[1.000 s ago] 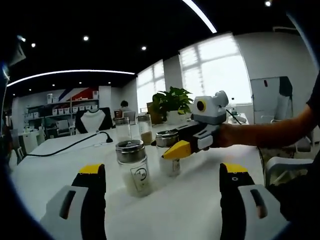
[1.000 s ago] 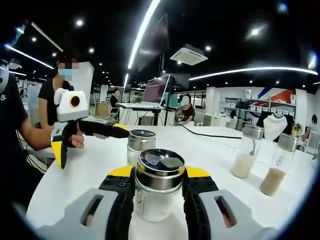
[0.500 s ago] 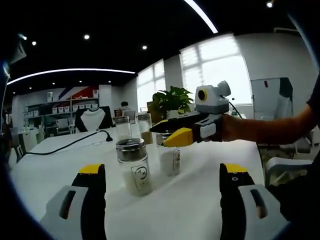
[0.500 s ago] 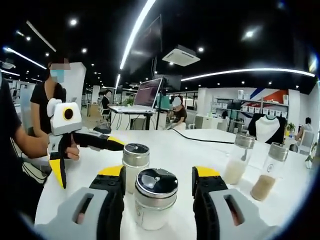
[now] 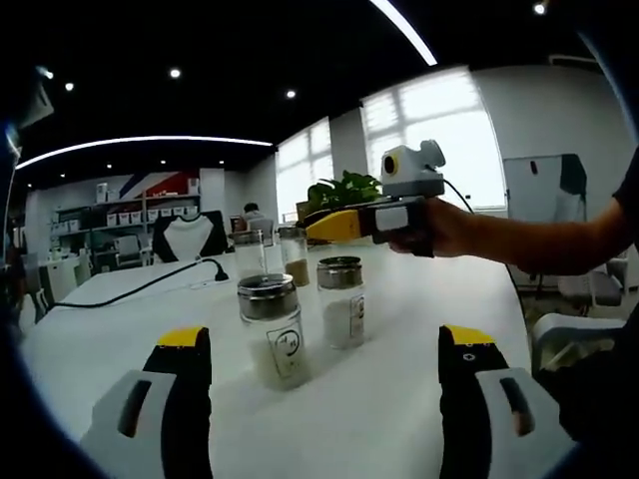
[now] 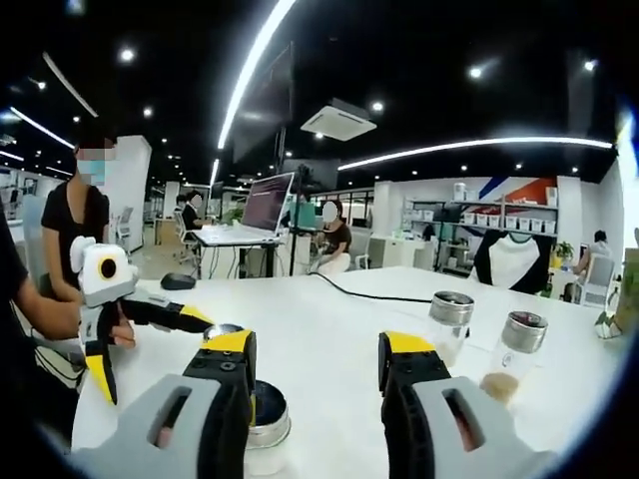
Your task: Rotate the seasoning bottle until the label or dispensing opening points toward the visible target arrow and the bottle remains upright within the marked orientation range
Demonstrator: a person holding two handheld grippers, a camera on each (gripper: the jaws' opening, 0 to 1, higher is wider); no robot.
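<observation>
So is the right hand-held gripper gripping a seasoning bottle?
No, the right hand-held gripper is open, raised above the seasoning bottle, which stands free.

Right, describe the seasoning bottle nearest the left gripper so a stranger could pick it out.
On the round white table, four glass shaker bottles stand in two pairs. Take the front pair, closer to the left gripper. The clear glass seasoning bottle with the steel lid stands on that pair's left: white powder inside, and a round face-like mark on its label.

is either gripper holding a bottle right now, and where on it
Nothing is held. The right gripper is open and raised above the seasoning bottle, which stands free on the table. The left gripper is open too, short of the nearer bottle.
</observation>
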